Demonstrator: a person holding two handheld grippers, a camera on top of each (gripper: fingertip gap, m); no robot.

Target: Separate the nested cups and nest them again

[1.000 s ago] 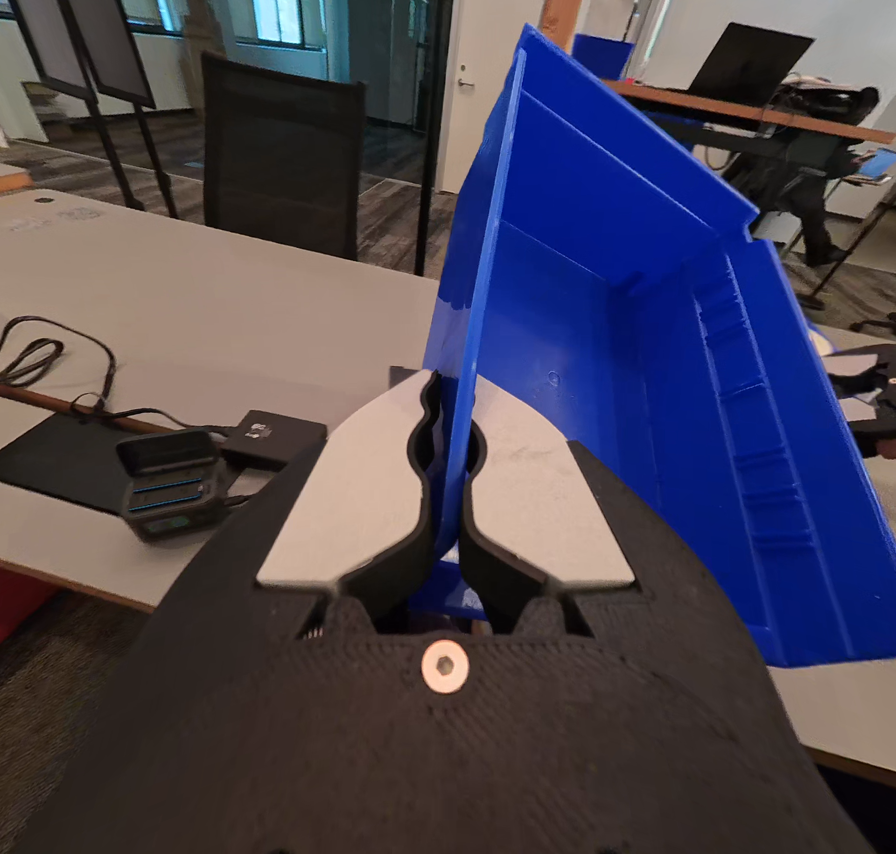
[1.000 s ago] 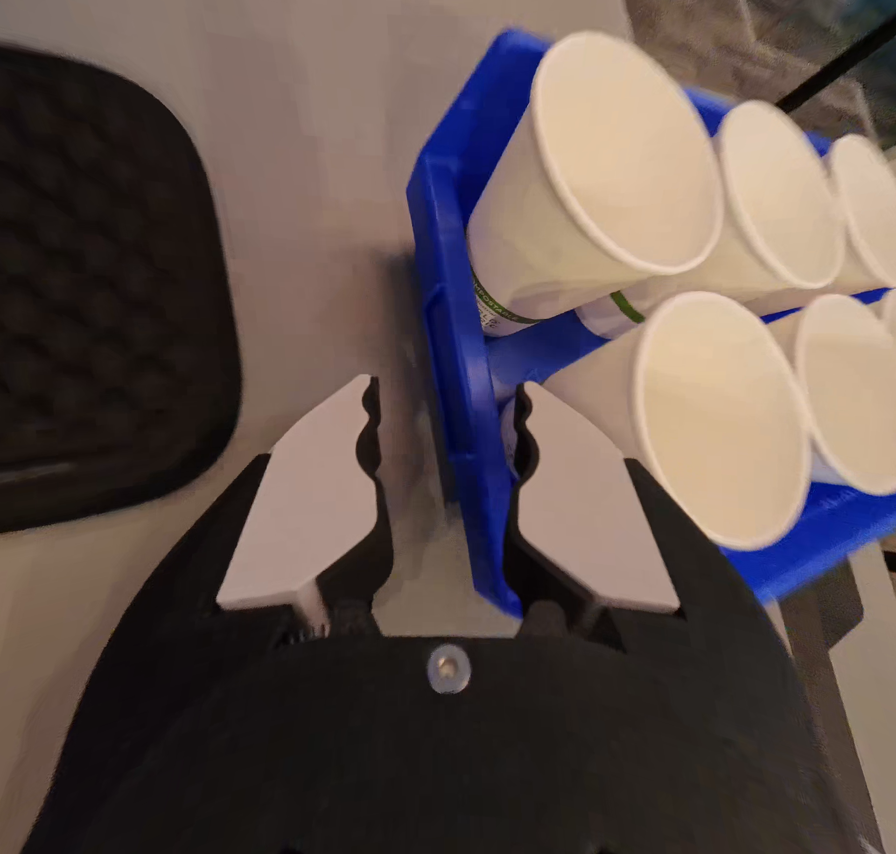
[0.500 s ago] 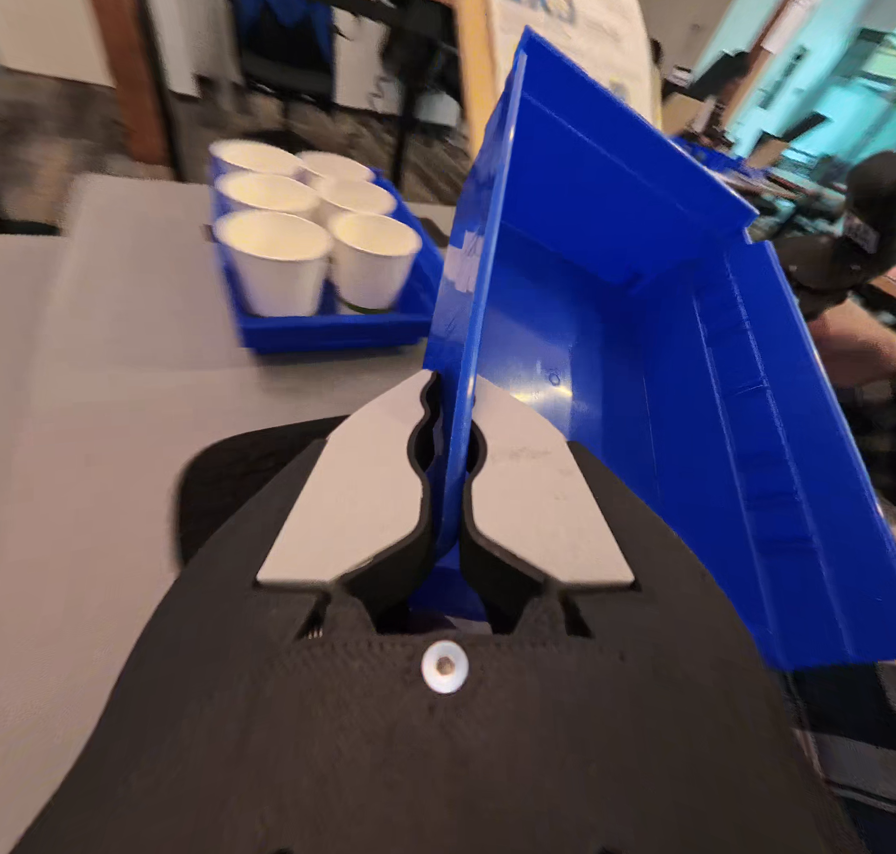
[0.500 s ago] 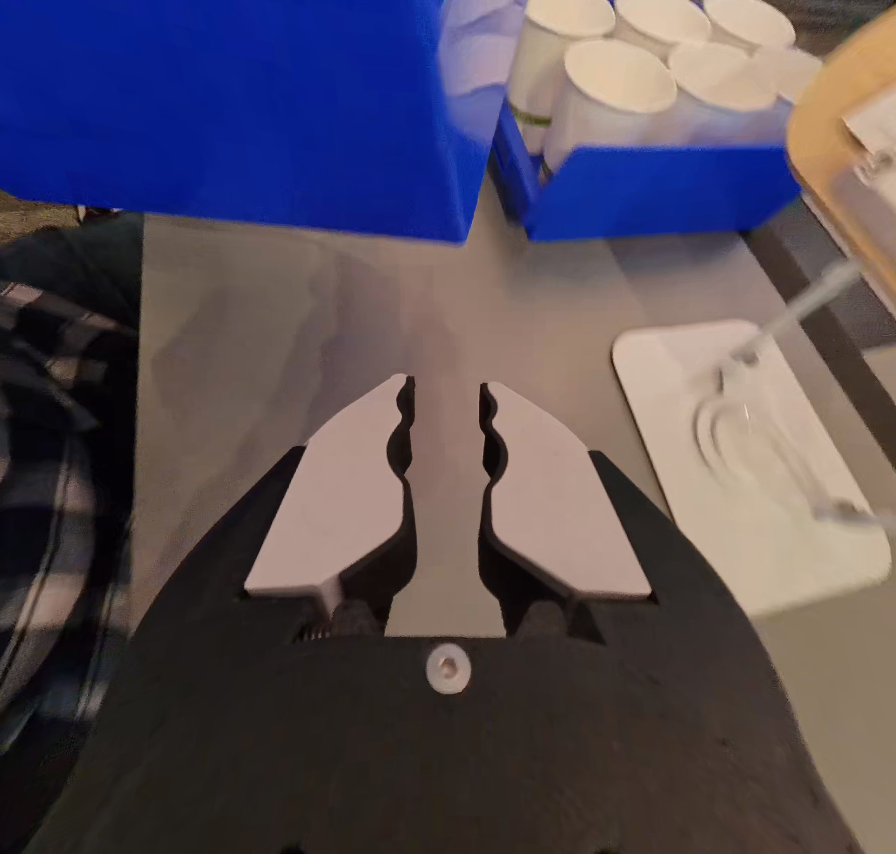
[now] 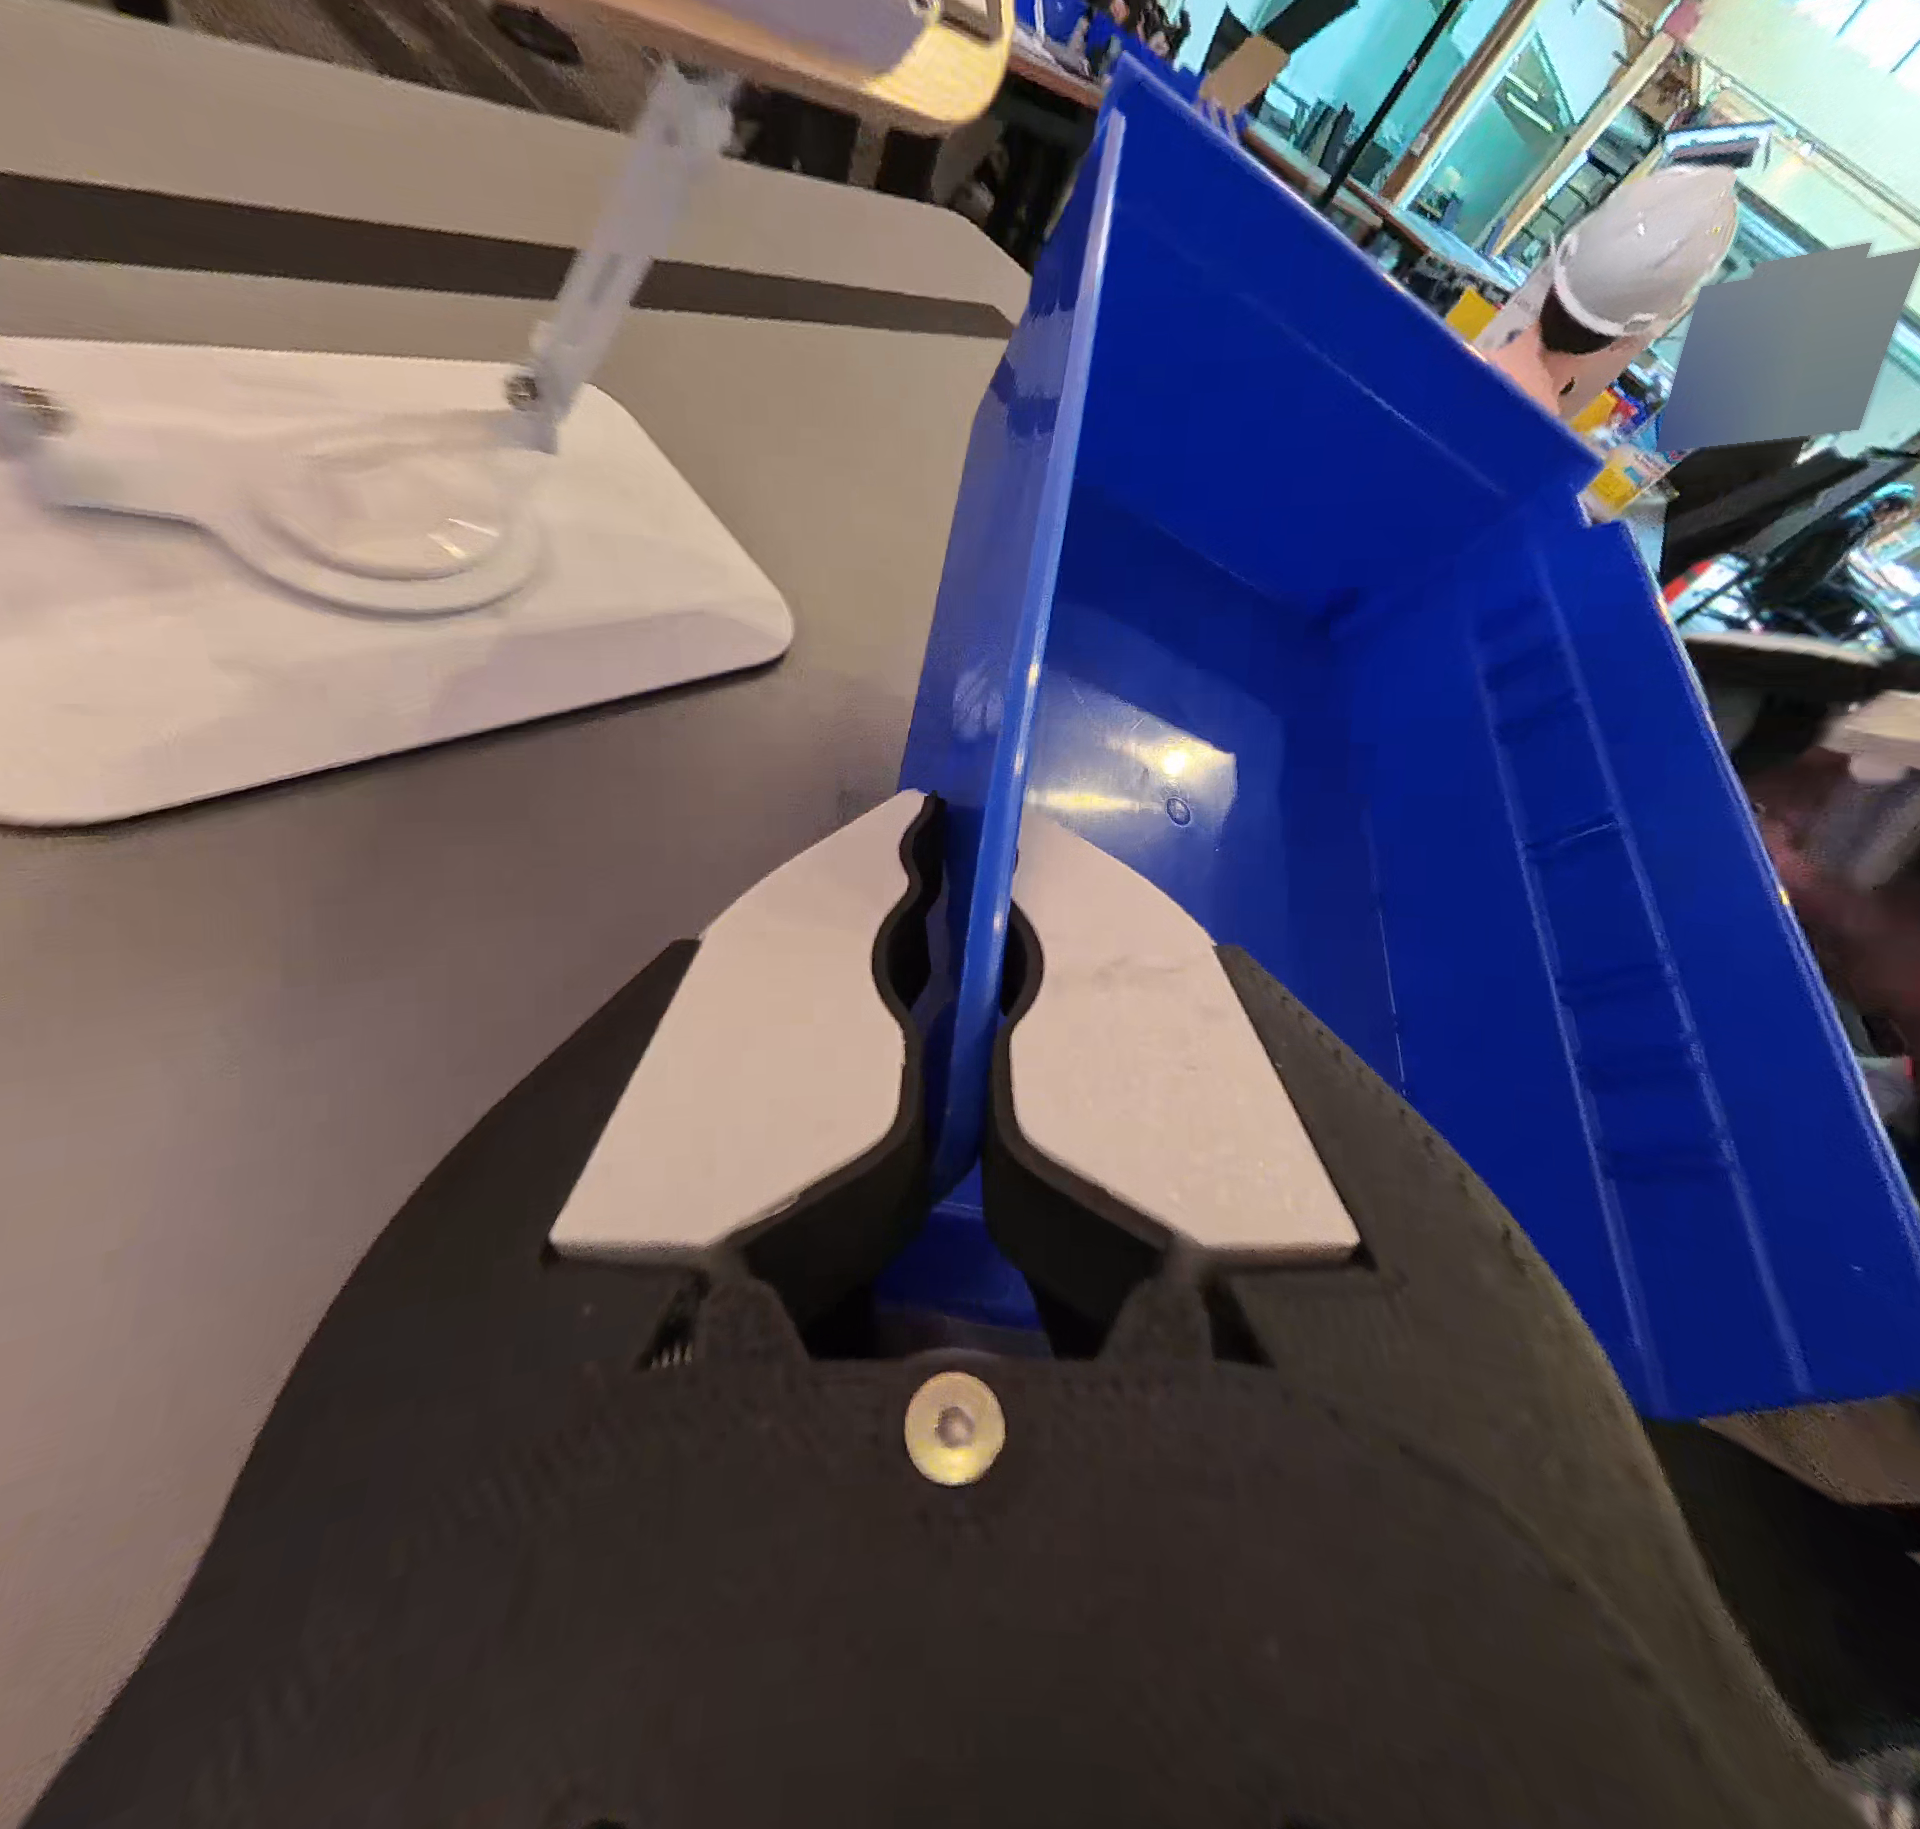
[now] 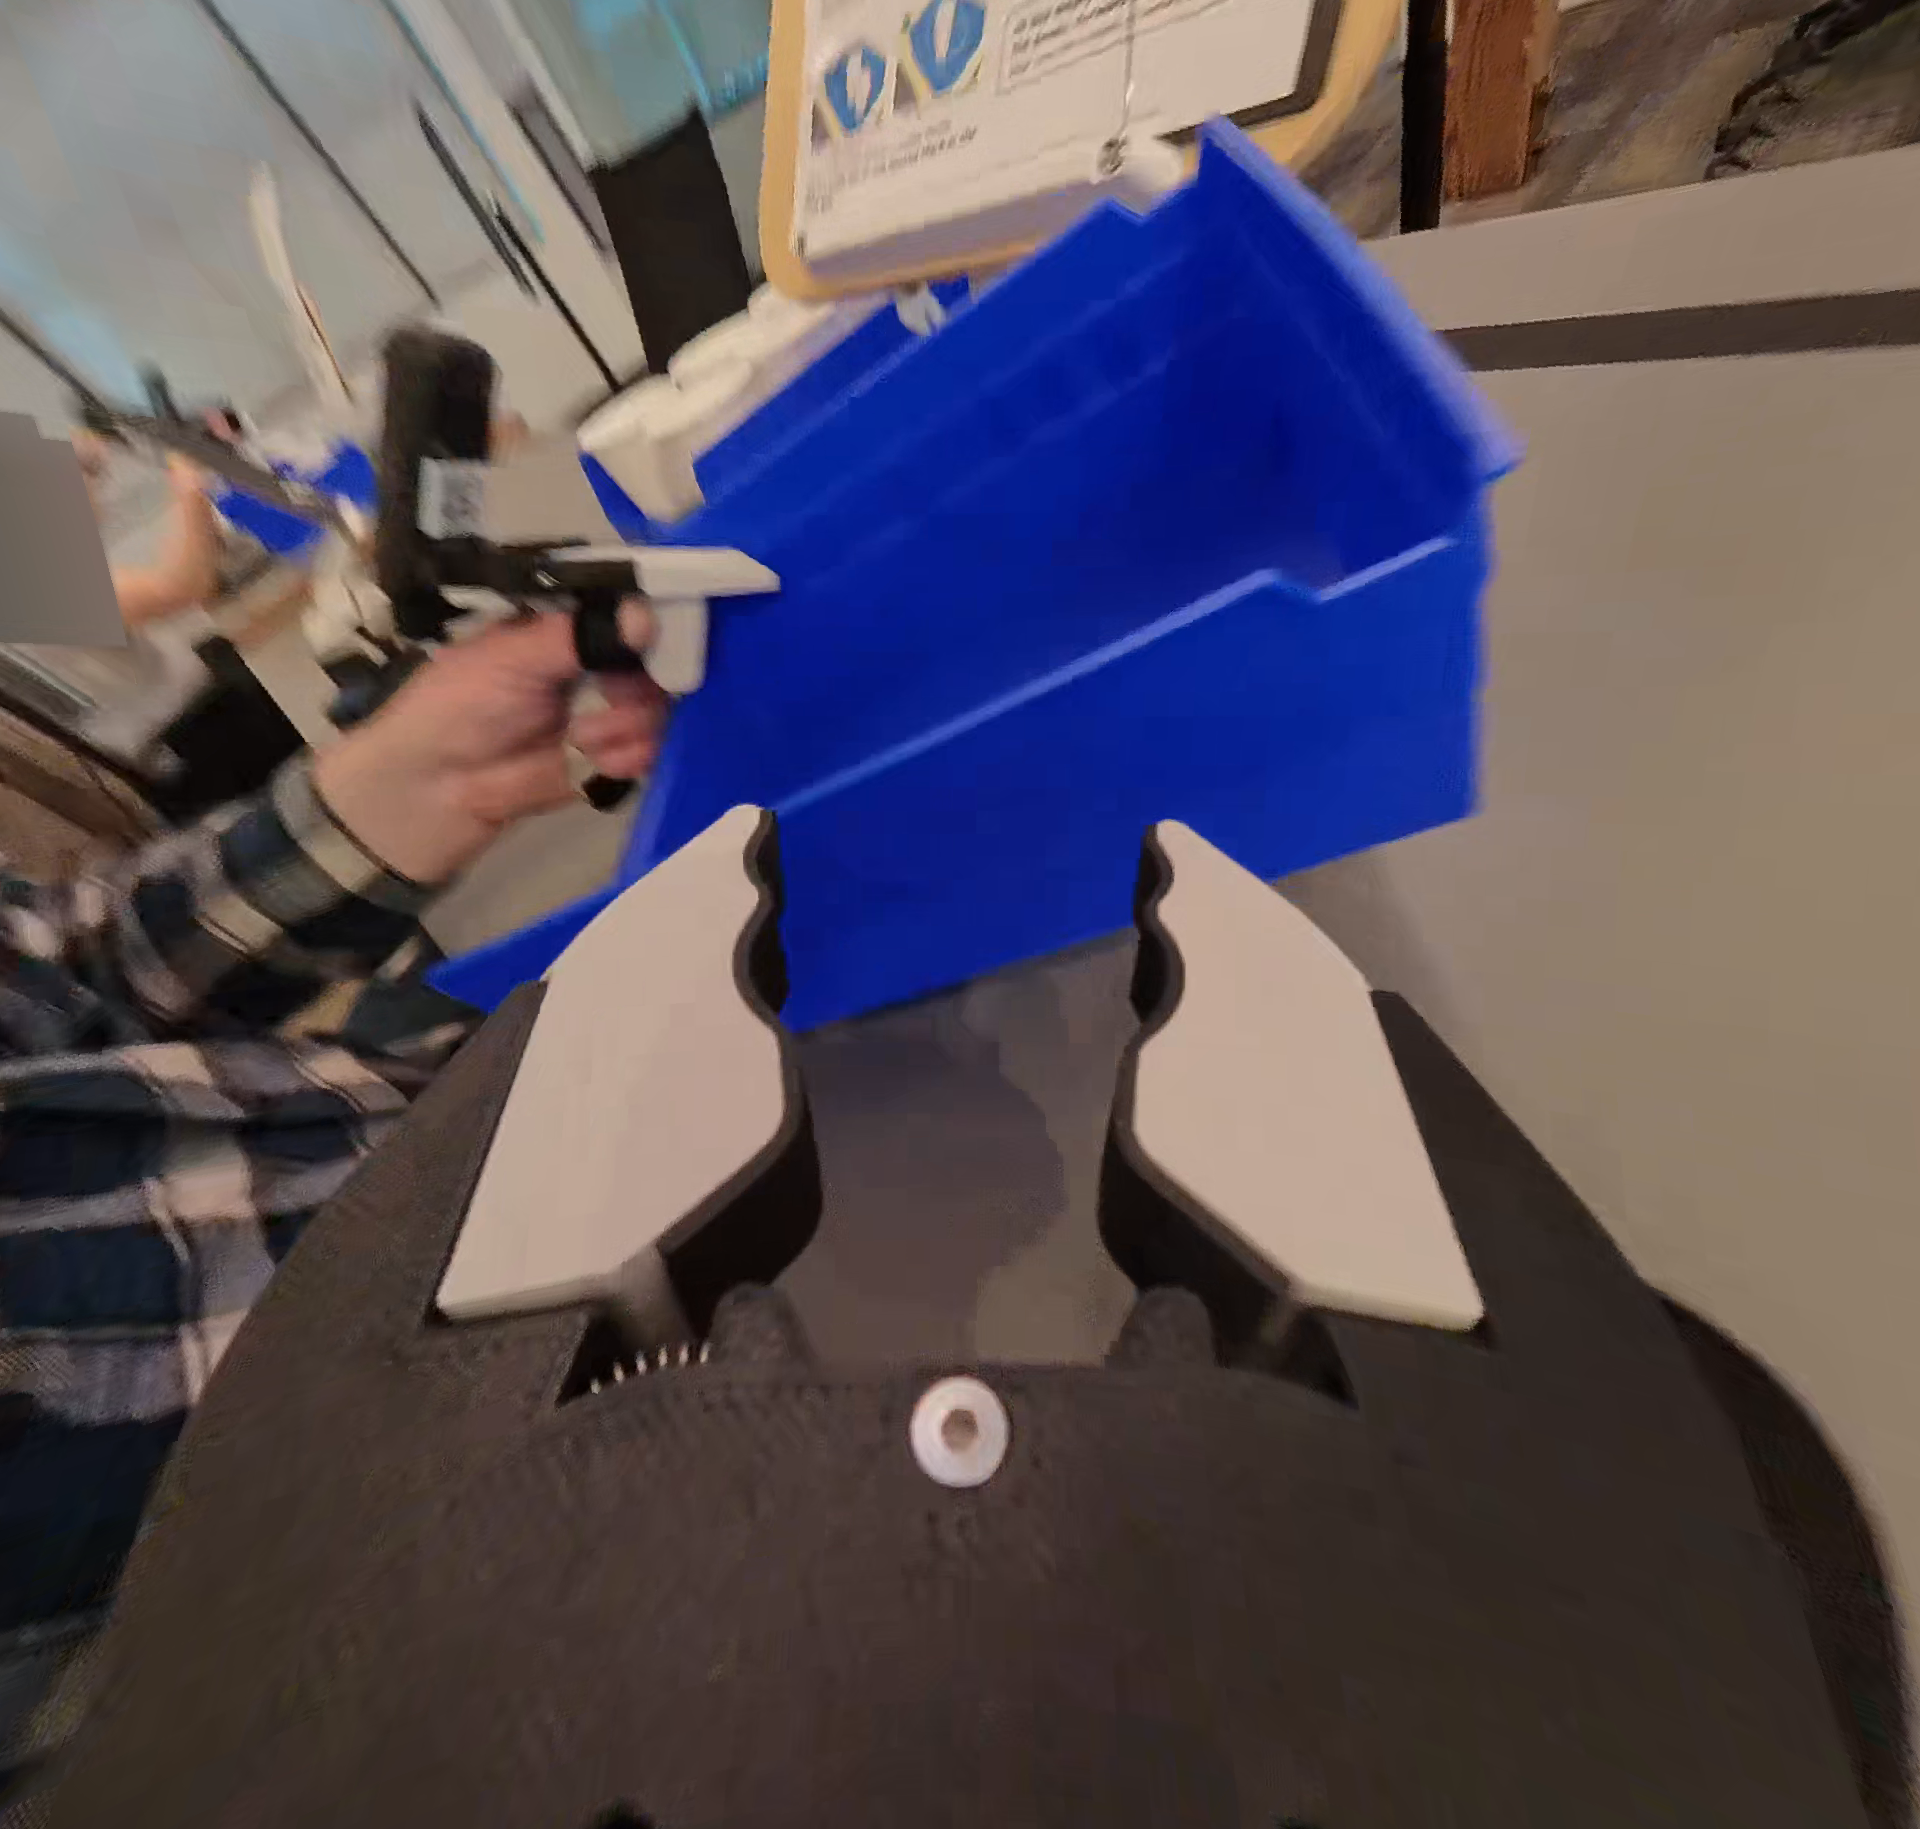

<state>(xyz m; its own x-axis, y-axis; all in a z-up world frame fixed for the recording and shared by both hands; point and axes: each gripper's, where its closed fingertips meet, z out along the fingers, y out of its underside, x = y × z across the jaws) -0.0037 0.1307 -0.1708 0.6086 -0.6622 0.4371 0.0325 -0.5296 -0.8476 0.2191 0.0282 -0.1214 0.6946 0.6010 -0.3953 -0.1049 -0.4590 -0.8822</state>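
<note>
Between left gripper [image 5: 971, 932] pads: 1 blue bin [image 5: 1351, 740].

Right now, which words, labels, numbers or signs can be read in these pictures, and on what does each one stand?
Wood-framed sign: printed lines and blue badges, blurred; I do not copy writing.
Small black-and-white label on the left gripper: too blurred to read.
Blue bin: no writing visible.

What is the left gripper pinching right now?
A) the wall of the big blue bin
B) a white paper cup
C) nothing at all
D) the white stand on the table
A: in the left wrist view the left gripper has both fingers closed on the thin wall of the blue bin, one on each side, and the bin is tilted up off the table.
</note>
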